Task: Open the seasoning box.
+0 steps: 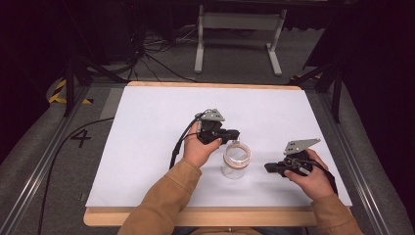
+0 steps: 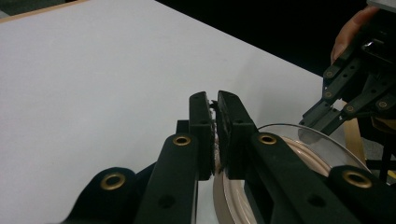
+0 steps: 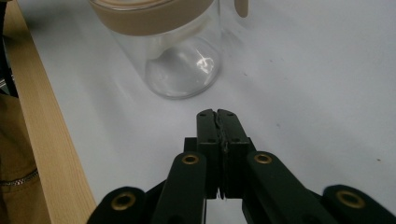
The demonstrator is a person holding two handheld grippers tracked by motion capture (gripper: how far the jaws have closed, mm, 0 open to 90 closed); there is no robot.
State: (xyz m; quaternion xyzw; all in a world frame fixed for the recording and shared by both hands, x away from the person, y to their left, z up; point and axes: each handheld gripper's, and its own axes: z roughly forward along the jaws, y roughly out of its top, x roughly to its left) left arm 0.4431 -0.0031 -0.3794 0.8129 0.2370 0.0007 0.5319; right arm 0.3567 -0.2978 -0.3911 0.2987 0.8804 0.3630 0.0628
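Note:
A clear glass jar (image 1: 234, 169) with a beige-ringed lid (image 1: 238, 152) stands on the white table near the front middle. My left gripper (image 1: 237, 133) sits just behind the lid's far-left edge. In the left gripper view its jaws (image 2: 215, 126) are shut to a thin slit right over the beige lid ring (image 2: 299, 151); whether they pinch the rim I cannot tell. My right gripper (image 1: 269, 168) rests low to the right of the jar, shut on nothing (image 3: 218, 122), pointing at the jar's base (image 3: 181, 70). A beige tab (image 3: 241, 7) hangs beside the jar.
The white sheet (image 1: 147, 127) covers a wooden table, whose front edge (image 1: 195, 216) runs close to the jar. Beyond the table stand a grey frame (image 1: 240, 22) and loose cables on the floor.

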